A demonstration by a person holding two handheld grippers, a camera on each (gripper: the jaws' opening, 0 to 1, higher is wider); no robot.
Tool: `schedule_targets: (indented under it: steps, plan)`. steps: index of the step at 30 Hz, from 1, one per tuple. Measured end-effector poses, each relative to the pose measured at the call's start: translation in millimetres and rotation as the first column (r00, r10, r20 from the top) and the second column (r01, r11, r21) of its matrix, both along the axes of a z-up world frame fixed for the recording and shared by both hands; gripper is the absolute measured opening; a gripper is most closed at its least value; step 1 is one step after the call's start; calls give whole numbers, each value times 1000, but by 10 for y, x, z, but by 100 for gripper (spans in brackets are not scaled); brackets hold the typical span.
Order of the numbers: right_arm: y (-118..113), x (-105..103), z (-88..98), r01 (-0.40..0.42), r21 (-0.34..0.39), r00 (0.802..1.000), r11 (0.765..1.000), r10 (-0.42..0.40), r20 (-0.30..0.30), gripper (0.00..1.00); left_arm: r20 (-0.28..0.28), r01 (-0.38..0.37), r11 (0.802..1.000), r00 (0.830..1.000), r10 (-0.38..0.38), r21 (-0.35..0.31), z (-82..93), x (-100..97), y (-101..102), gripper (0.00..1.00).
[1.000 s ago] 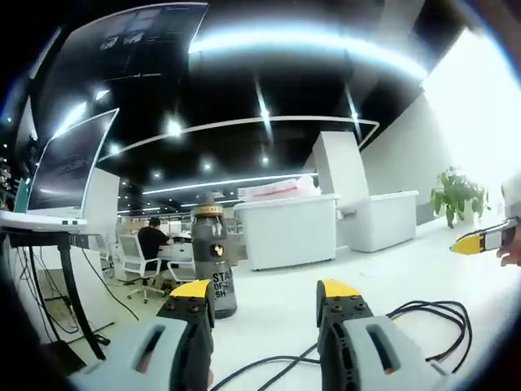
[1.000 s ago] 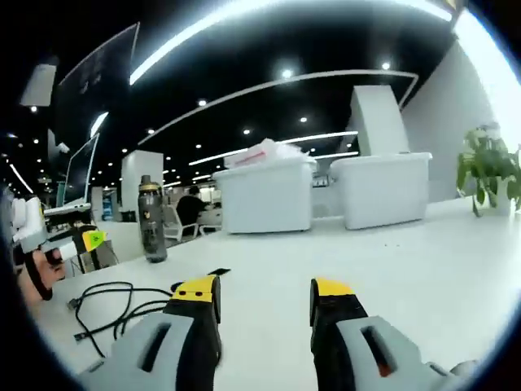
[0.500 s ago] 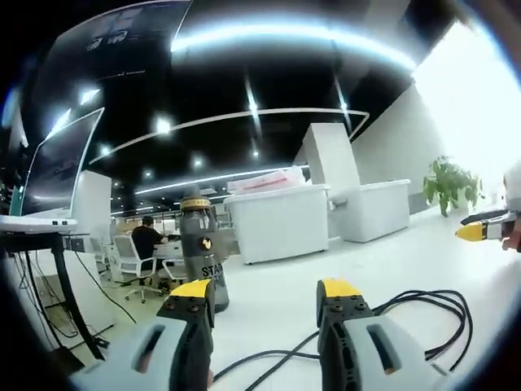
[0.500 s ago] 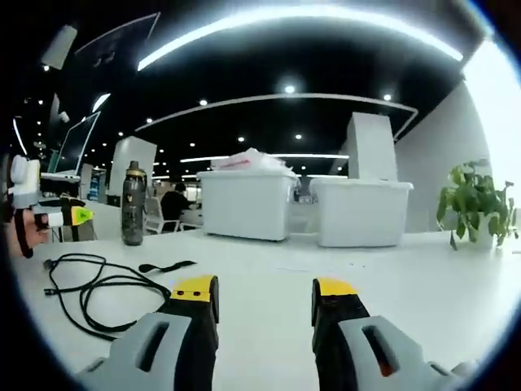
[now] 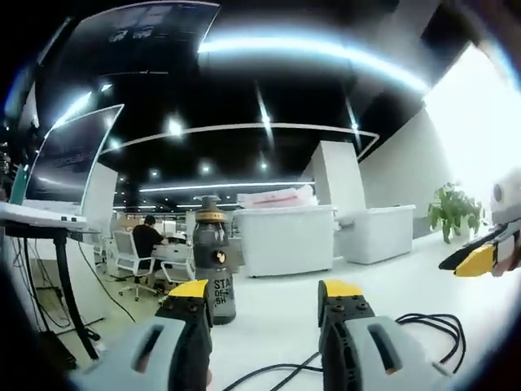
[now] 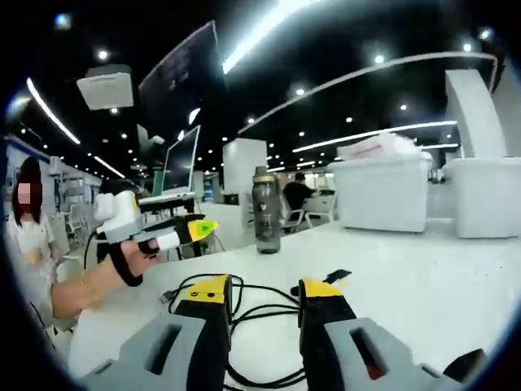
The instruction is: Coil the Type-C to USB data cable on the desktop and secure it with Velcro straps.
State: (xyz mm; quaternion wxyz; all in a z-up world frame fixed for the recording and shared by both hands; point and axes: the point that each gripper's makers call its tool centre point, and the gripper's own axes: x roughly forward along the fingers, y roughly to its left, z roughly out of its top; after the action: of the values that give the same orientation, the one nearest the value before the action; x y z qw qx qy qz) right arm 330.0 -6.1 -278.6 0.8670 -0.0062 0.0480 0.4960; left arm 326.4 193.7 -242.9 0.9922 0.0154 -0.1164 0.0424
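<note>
Black cable [image 6: 252, 314] is lying in loose, untidy loops on the white tabletop [image 6: 423, 269], just ahead of the right gripper [image 6: 260, 287], whose jaws are standing apart and holding nothing. The coiling is not yet begun, I judge. A dark strap [image 6: 332, 278] is resting just beyond the cable, unused. The left gripper [image 5: 264, 289] is also gaping empty, with the cable [image 5: 427, 326] near its right jaw. A dark bottle [image 5: 214, 265] is standing close to the tabletop's left edge. The tabletop is stretching bare toward the bins [image 6: 391, 191], giving much room.
</note>
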Motion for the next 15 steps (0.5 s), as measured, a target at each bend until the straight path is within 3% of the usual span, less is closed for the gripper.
schedule_targets:
  steps: [4,7,10,13,15]
  plan:
    - [288,-6,-158,-84,-81,996,993,81,-41,32,-1,-27,999,1000,27,-35,-5,-11,111,53]
    - [547,4,-350,-151,-143,988,978,142,-67,26,-1,-29,998,1000,29,-47,-2,-12,114,53]
    - [756,71,-539,-158,-201,987,967,155,-33,27,9,-45,999,999,45,-24,35,-33,127,53]
    - [928,111,-797,-187,-270,982,945,169,-89,27,10,-49,999,999,49,-23,39,-31,135,53]
    - [1037,175,-852,-185,-284,982,941,169,-79,27,8,-49,998,999,50,-25,31,-33,135,53]
